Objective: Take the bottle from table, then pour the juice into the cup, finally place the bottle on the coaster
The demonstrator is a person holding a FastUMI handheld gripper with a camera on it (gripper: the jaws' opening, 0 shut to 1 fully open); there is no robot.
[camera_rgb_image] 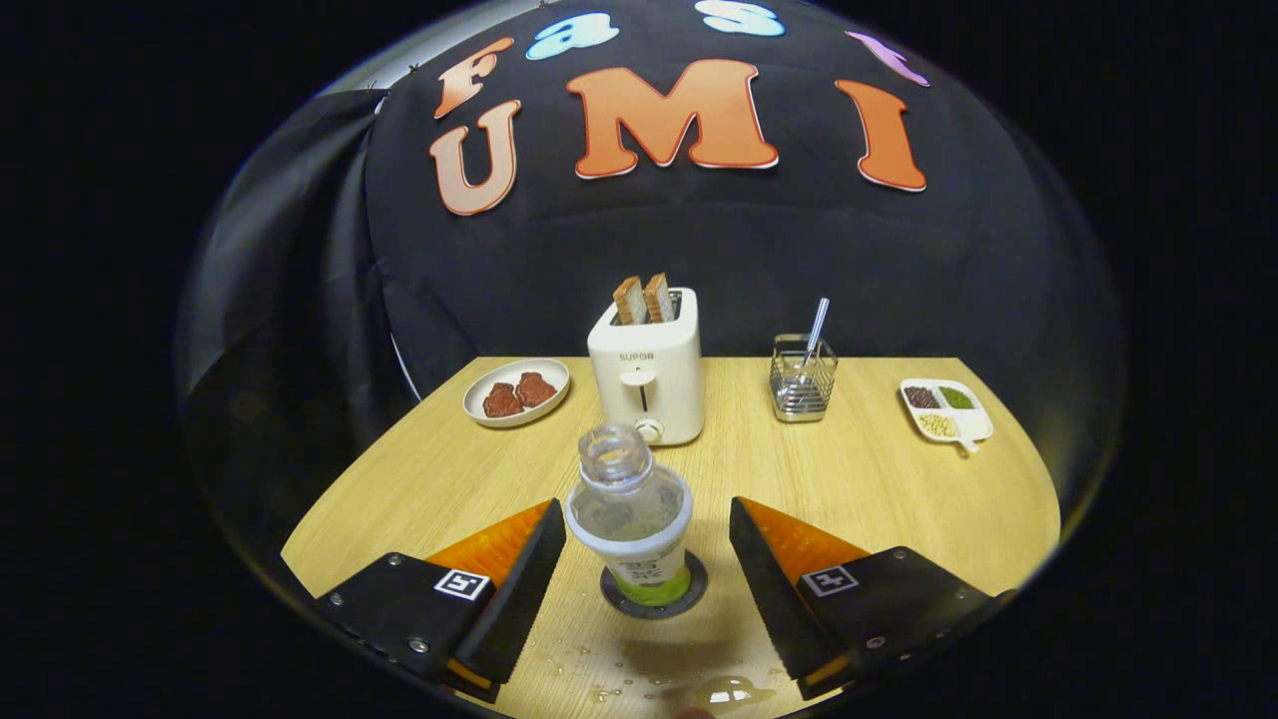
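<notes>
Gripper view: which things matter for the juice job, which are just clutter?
Job:
bottle, standing on the coaster
gripper, open, fingers either side of the bottle, not touching

Clutter:
toaster with bread
plate
wire holder
divided dish

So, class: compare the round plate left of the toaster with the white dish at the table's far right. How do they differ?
The round plate has one open surface; the divided dish has compartments and a small handle. The round plate holds two reddish-brown pieces; the divided dish holds dark, green and pale foods. Both are pale and lie flat on the wooden table, beyond the open gripper.
</notes>
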